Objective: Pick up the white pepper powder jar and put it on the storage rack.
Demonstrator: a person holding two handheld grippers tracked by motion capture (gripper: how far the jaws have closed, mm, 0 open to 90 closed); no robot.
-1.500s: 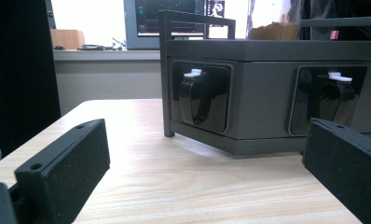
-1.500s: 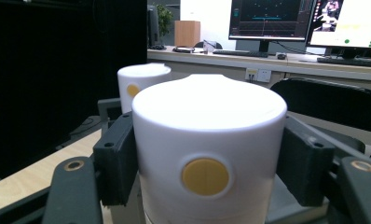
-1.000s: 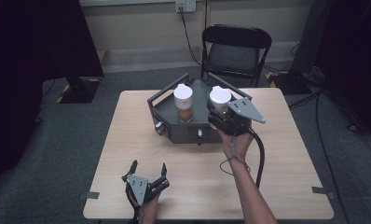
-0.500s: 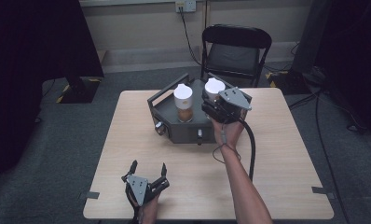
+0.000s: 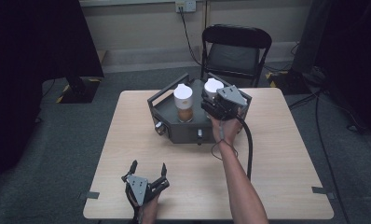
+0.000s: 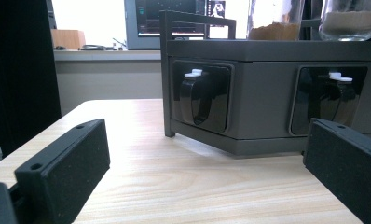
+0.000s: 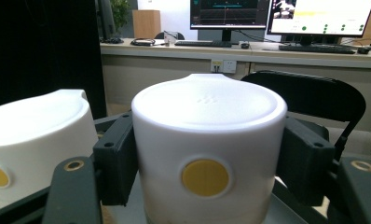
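A dark grey tray-like stand sits at the table's far middle and carries two glass jars with white lids. My right gripper is shut on the right jar. In the right gripper view its pads press both sides of that lid, which has a yellow dot. The left jar holds brown powder, and its lid stands close beside. My left gripper rests open near the table's front edge, with nothing between its jaws. It faces the stand's front.
A black folding chair stands just behind the table. The right gripper's cable trails across the table's right half. Two small white-topped levers sit in the stand's front panels. Bare wooden tabletop lies between the stand and the front edge.
My right gripper has shifted left and a little farther away, with the white-lidded jar in its jaws. The left gripper has stayed put.
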